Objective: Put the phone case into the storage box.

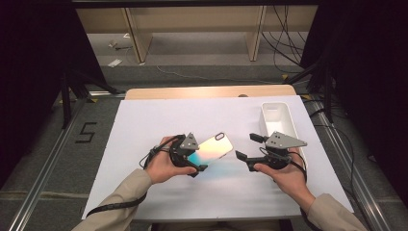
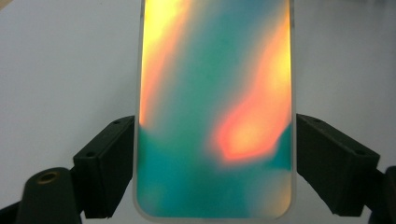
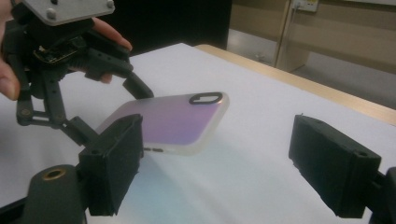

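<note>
spreading out under everything is the tabletop (image 1: 144,192), covered by a white sheet, with a strip of bare wood showing along its far edge. on the right side of it, toward the far edge, stands a long white tray (image 1: 276,115), open on top, and my right claw is just in front of its near end.

next in size is the phone case (image 1: 211,149), iridescent, with a pale translucent rim. i am holding it up off the tabletop, near the middle, tilted so that its end with the oval camera cutout points away from me and to the right. in the left gripper view its surface (image 2: 215,112) glows in teal, orange and yellow patches; in the right gripper view it (image 3: 173,123) looks pink-violet, and a faint coloured reflection lies on the white sheet beneath it.

my left claw (image 1: 195,161) is clenched on the case, one jaw pressed flat against each long edge near the plain end. my left hand (image 1: 163,166) wraps around the claw's body.

my right claw (image 1: 248,147) is released, its jaws standing wide apart with nothing between them, pointing toward the case from the right but apart from it. my right hand (image 1: 284,175) grips it from below.
</note>
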